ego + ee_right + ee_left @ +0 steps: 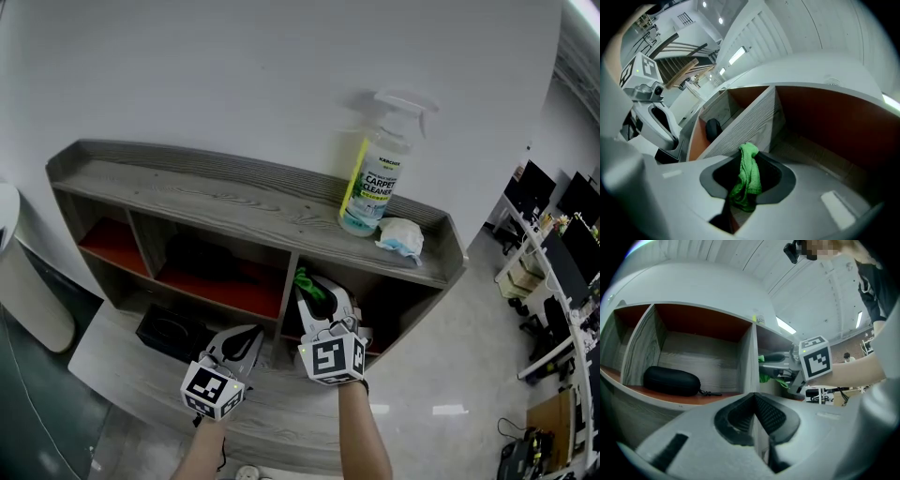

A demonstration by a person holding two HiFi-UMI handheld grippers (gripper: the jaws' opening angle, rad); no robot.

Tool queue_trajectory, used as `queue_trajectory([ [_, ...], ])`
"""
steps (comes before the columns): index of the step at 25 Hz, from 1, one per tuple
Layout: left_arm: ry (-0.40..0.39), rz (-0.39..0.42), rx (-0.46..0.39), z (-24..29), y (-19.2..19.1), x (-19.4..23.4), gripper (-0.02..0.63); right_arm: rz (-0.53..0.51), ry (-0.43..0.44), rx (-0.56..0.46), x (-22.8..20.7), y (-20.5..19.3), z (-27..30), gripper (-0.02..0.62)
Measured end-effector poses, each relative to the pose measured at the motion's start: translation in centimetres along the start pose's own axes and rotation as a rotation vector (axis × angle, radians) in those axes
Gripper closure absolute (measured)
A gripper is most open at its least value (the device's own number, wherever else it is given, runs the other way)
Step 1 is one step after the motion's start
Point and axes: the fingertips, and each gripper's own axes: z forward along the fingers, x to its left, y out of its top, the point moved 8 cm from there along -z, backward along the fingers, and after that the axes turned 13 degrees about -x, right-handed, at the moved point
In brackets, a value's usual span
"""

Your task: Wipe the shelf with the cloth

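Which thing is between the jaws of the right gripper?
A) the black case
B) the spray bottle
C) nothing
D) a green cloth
D: in the right gripper view, the right gripper has its jaws closed on the green cloth, which hangs down between them.

Bright, even light is cast by ceiling strip lights point(786, 327). The shelf point(234, 202) compartments are left in shadow. Small glare patches are seen on the floor point(448, 410). Edges are bent by fisheye distortion, corners darkened, the near foreground blurred.
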Motion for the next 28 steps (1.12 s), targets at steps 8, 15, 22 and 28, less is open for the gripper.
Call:
queue_trajectory([
  [8, 0.007, 0.004, -0.003, -0.2, 0.3, -0.2, 0.607, -0.026, -0.044, -0.04, -2.2, 2.0, 0.8, 0.502],
  [15, 0.002, 0.004, -0.007, -0.5, 0.6, -0.5, 0.607, -0.013, -0.104, -0.062, -3.2, 3.2, 1.1, 0.502],
  [22, 0.012, 0.004, -0.013, -1.1, 0.9, -0.4, 0.607, 0.194, -0.282, -0.129, -4.1, 3.8, 0.2, 0.502],
  [28, 0.012, 0.008, -0.015, -1.3, 1.1, -0.5, 0.607, 0.302, -0.398, -0.168, -5.0, 4.4, -0.3, 0.502],
])
